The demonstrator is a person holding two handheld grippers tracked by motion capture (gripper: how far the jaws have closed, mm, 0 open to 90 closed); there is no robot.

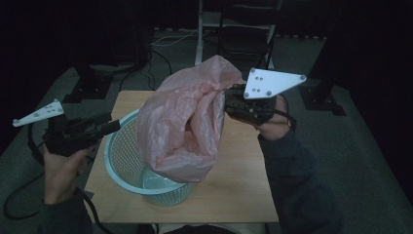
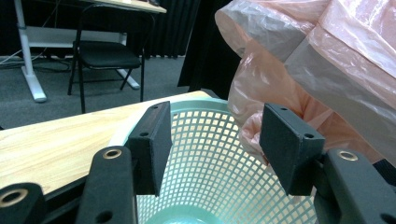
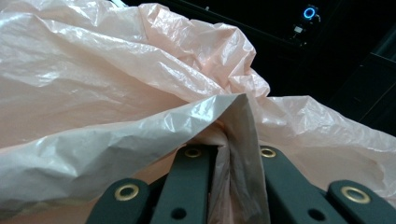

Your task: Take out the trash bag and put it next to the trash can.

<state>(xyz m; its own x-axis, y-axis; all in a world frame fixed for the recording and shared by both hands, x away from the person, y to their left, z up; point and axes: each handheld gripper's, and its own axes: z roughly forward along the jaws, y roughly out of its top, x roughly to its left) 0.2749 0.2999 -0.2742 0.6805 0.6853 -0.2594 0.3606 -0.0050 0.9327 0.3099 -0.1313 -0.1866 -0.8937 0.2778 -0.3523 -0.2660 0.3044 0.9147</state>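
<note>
My biggest worry is the wooden table [image 1: 243, 180] carrying a tippable load: the mint-green mesh wastebasket [image 1: 122, 156] at centre-left of the high view already leans, and a sideways tug through the bag could, I judge, roll it right over. Next is the pink plastic bag [image 1: 185, 122], bulging across the middle of that view with its lower end drooping into the basket mouth. The film is thin and only one fold is caught, so I expect it could slip or tear if I pull hard, and the slack mouth may collapse instead of spreading over the rim.

My right gripper [image 1: 233, 103], upper right of centre, points left toward the bag, jaws pressed together on a pleat of its edge; the right gripper view shows that fold [image 3: 233, 154] wedged between them. My left gripper [image 1: 116, 126], at the left edge, lies roughly level, aimed at the basket rim, jaws spread wide with nothing in them; its pads [image 2: 152, 144] frame the mesh wall in the left gripper view.
</note>
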